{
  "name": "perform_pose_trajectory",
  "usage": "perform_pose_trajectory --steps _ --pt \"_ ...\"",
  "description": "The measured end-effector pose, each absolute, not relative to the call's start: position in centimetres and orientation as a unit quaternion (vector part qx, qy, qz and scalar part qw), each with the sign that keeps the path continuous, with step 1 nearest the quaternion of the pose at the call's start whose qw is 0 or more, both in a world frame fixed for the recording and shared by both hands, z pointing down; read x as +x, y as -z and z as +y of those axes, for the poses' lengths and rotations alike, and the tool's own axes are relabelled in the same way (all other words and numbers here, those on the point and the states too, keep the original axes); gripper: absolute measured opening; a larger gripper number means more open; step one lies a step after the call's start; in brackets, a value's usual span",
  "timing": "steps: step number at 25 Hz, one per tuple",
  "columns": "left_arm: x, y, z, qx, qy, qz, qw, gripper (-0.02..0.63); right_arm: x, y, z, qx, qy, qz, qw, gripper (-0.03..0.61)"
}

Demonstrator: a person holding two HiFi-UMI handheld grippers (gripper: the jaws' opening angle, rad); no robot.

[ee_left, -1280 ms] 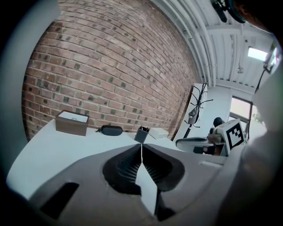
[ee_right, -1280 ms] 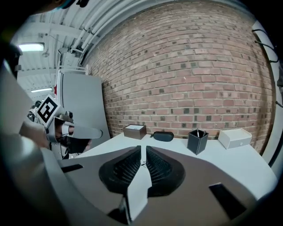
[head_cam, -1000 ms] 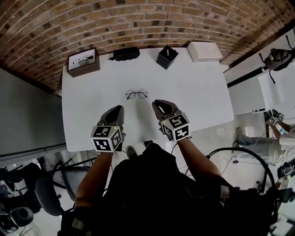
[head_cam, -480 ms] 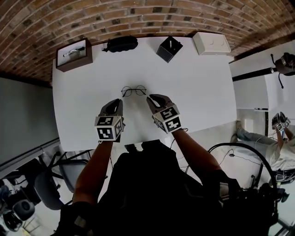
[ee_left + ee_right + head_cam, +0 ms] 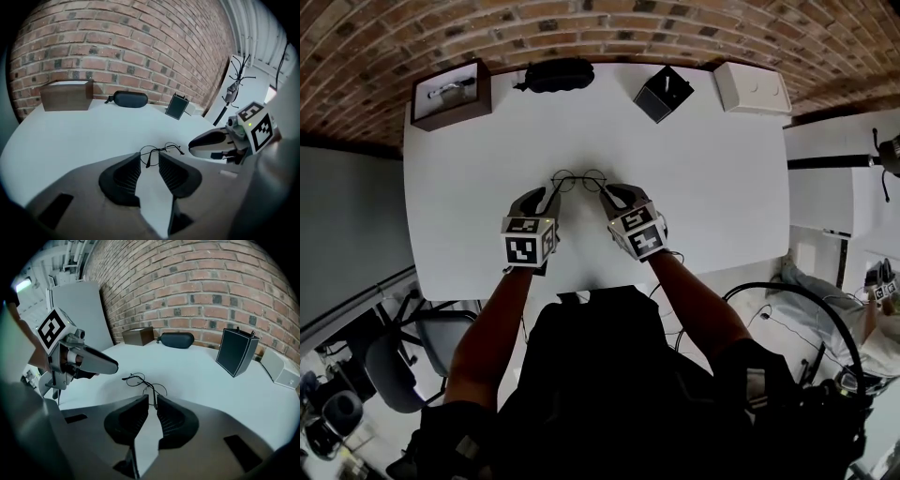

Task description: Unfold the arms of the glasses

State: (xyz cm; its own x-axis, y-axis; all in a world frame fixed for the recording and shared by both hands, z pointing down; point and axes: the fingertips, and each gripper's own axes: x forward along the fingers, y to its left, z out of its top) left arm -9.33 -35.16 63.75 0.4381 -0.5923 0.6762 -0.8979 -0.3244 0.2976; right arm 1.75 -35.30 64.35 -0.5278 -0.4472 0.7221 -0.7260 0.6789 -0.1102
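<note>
Thin round wire glasses (image 5: 578, 180) lie on the white table (image 5: 703, 187) with their arms folded. My left gripper (image 5: 551, 196) is at their left end and my right gripper (image 5: 607, 194) at their right end. In the left gripper view the jaws (image 5: 149, 157) are opening and stand clearly apart, with the left hinge and arm of the glasses (image 5: 161, 149) just between the tips, untouched. In the right gripper view the jaws (image 5: 153, 399) are beginning to part, leaving a narrow gap. An end of the glasses (image 5: 140, 380) reaches into that gap, and the pads do not press on it.
Along the table's far edge, by the brick wall, stand a brown wooden box (image 5: 451, 92), a black glasses case (image 5: 558, 73), a black square box (image 5: 665, 92) and a white box (image 5: 752, 87). Chairs and cables lie on the floor beside the table.
Both grippers have moved forward and down from the table's near edge to the two ends of the glasses. The glasses have not moved.
</note>
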Motion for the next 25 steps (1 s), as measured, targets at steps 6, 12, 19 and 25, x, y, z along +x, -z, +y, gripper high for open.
perform_pose_trajectory --steps 6,12,19,25 --pt "-8.8 -65.6 -35.6 0.779 -0.253 -0.467 0.334 0.123 1.8 -66.4 -35.5 0.334 -0.208 -0.841 0.372 0.100" --pt "-8.8 -66.8 -35.6 0.775 -0.277 -0.462 0.331 0.123 1.8 -67.2 -35.7 0.332 -0.208 -0.835 0.386 0.094" --pt "-7.8 -67.8 -35.3 0.775 -0.294 -0.445 0.339 0.121 2.1 -67.6 -35.9 0.335 -0.197 -0.832 0.397 0.066" --pt "-7.7 -68.3 -35.2 0.771 -0.298 -0.444 0.347 0.105 2.0 -67.7 -35.8 0.329 -0.182 -0.831 0.410 0.040"
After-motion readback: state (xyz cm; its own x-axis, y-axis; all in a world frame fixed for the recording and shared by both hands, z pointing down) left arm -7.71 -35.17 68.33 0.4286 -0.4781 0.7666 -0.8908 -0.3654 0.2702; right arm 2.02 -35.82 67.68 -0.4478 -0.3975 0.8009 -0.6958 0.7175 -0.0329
